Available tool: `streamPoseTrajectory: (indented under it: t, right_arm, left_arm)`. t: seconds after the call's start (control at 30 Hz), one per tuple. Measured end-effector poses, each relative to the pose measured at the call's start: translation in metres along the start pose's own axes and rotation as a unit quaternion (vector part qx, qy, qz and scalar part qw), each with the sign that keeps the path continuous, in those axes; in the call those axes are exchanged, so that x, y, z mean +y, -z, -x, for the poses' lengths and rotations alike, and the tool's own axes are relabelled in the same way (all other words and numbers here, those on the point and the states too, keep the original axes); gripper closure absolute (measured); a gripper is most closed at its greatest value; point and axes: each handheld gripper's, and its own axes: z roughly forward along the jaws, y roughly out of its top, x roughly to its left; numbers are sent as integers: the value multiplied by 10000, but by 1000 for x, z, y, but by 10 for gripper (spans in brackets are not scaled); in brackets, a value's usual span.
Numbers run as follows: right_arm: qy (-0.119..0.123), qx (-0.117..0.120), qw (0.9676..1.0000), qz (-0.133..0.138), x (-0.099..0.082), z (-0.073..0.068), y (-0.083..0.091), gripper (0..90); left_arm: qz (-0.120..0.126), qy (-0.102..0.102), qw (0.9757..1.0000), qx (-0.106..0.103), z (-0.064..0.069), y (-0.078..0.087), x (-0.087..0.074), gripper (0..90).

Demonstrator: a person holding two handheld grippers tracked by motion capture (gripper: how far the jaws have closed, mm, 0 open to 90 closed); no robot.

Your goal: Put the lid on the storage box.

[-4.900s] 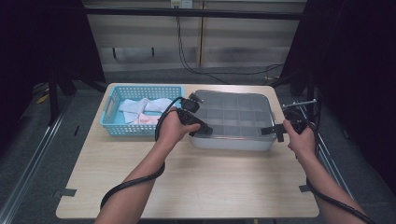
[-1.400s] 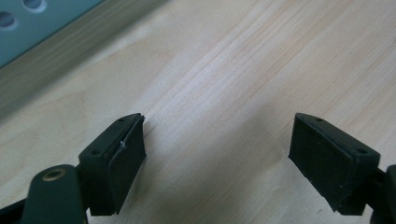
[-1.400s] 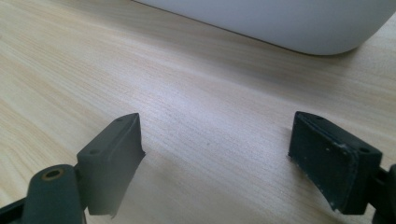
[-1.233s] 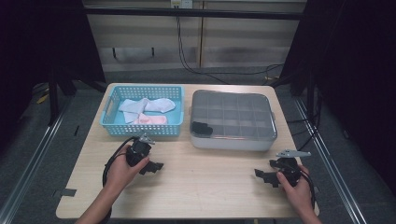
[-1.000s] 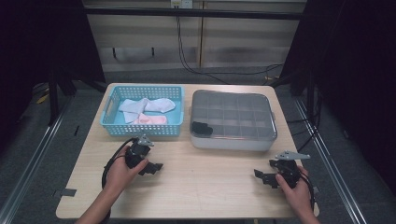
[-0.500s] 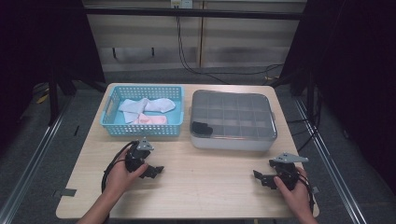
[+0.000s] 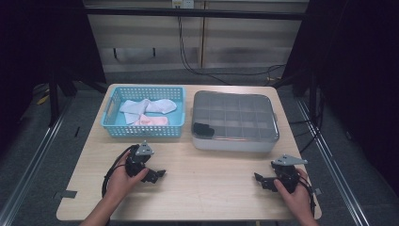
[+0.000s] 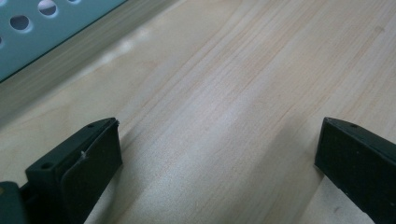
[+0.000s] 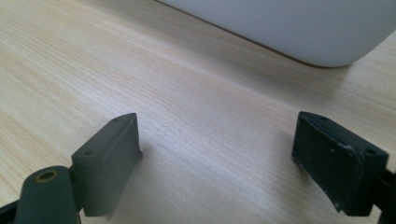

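While both hands rest low on the table [image 7: 207, 188], left gripper [image 7: 153, 175] sits just in front of the blue basket [image 7: 113, 123], jaws just been opening, now spread wide with bare wood between them; right gripper [image 7: 263, 181] sits near the front right corner of the lidded divider box [image 7: 235, 141], jaws released too, nothing held; socks [image 7: 148, 110] lie piled in the basket; one dark item [image 7: 203, 129] sits in the box's front-left compartment; likely a neutral parked pose, grippers apart from everything
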Motion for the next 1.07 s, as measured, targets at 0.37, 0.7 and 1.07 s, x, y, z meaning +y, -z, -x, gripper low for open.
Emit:
streamPoseTrajectory:
  t: [0.37,0.7,1.07]
  right_arm:
    - [7,-19,10000,-6,0,0,0,142]
    - [8,-36,10000,-25,0,-1,0,141]
    - [4,-33,10000,-28,0,-1,0,141]
  left_arm:
    - [172,-42,9998,-28,-1,0,-4,0]
    - [170,-28,9998,-27,-1,0,-4,0]
    - [170,-29,9998,-26,-1,0,-4,0]
